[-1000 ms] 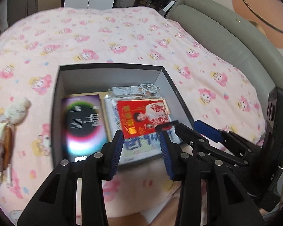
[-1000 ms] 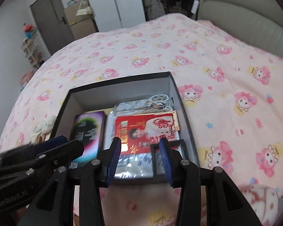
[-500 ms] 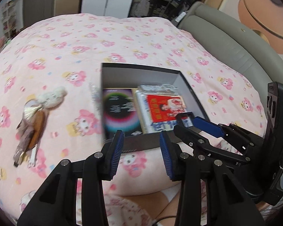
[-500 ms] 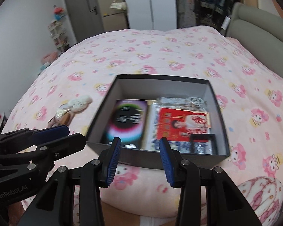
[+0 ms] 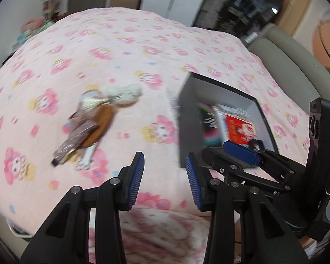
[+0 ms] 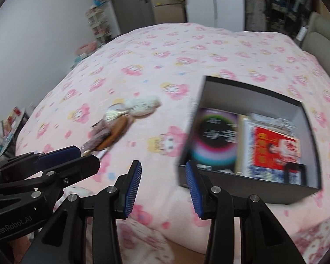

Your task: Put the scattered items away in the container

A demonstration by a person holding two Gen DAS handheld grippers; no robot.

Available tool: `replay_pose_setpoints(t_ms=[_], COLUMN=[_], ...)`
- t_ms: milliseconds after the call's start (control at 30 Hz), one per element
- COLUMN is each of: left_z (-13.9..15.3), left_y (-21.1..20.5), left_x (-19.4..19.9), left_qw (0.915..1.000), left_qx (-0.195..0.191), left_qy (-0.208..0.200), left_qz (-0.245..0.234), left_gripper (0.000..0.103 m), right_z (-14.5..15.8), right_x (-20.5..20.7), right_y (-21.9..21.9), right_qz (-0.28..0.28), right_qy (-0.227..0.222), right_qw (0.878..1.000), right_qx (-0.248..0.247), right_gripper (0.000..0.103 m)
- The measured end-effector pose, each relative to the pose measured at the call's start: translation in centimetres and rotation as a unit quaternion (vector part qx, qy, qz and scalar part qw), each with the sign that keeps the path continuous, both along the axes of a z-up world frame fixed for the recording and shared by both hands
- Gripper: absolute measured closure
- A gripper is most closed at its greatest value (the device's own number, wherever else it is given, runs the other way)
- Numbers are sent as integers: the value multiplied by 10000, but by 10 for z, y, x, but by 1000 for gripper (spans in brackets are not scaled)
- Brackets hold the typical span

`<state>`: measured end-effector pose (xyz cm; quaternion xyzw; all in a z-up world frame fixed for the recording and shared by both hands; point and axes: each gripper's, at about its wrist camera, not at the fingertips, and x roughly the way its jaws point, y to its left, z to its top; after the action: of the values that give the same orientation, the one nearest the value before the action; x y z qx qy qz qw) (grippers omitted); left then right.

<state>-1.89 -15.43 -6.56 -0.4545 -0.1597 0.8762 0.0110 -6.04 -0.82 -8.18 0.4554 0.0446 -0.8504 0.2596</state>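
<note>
Both grippers are hanging over the pink bedspread (image 5: 125, 50), jaws spread partway, nothing between the pads.

The left gripper (image 5: 164, 180) is sitting bottom centre of its own view. The right gripper (image 6: 162, 186) is doing the same in its view.

The one item left out is a bunch of keys with a plush charm (image 5: 92, 121), lying centre-left of the left view and apart from the black box (image 6: 248, 187), which is sitting at right with a dark booklet (image 6: 215, 140) and a red card (image 6: 275, 151) inside.

Handling guess: light, floppy, several loose parts dangling off a ring. The plush head is soft and squashes; the metal keys look thin and slippery, lying flat on yielding fabric. Pinching the bulky middle, where the brown tag and ring are bunching, looks safest. Motion blur is hiding finer detail.
</note>
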Motion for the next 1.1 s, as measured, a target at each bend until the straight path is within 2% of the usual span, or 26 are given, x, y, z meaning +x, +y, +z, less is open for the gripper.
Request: replay_pose_setpoints(t_ms=[167, 267, 300, 333, 433, 500, 633, 733, 967, 1100], left_z=[-26, -44, -48, -55, -71, -85, -118, -135, -160, -174], left_y=[-55, -85, -91, -101, -124, -141, -175, -189, -206, -210], left_x=[12, 15, 15, 14, 9, 7, 10, 12, 8, 2], left_qw=[9976, 9939, 9929, 9915, 9875, 9835, 9706, 9631, 9505, 9484], left_qx=[358, 605, 604, 588, 573, 662, 1070, 1455, 1802, 1846], left_qy=[-209, -351, -404, -479, -650, -770, -1018, -1042, -1066, -1184], left_qz=[546, 852, 939, 1054, 1318, 1494, 1901, 2011, 2295, 2290], left_gripper=[64, 62, 60, 60, 60, 60, 60, 60, 57, 59], right_z=[-20, -46, -57, -64, -82, -87, -90, -98, -116, -130], right_x=[-4, -15, -20, -22, -26, -33, -56, -80, -115, -122], right_y=[-54, -78, -86, -94, -118, -128, -148, -161, -192, -203], right_qz=[545, 768, 867, 951, 1102, 1184, 1200, 1098, 1054, 1136], right_qy=[-308, -1091, -1413, -1556, -1539, -1601, -1448, -1437, -1369, -1451], right_qw=[9980, 9907, 9853, 9824, 9819, 9800, 9822, 9834, 9847, 9825], right_qx=[73, -276, -405, -408, -86, -42, 28, 173, 239, 273], right_gripper=[65, 65, 65, 64, 64, 64, 64, 64, 63, 50])
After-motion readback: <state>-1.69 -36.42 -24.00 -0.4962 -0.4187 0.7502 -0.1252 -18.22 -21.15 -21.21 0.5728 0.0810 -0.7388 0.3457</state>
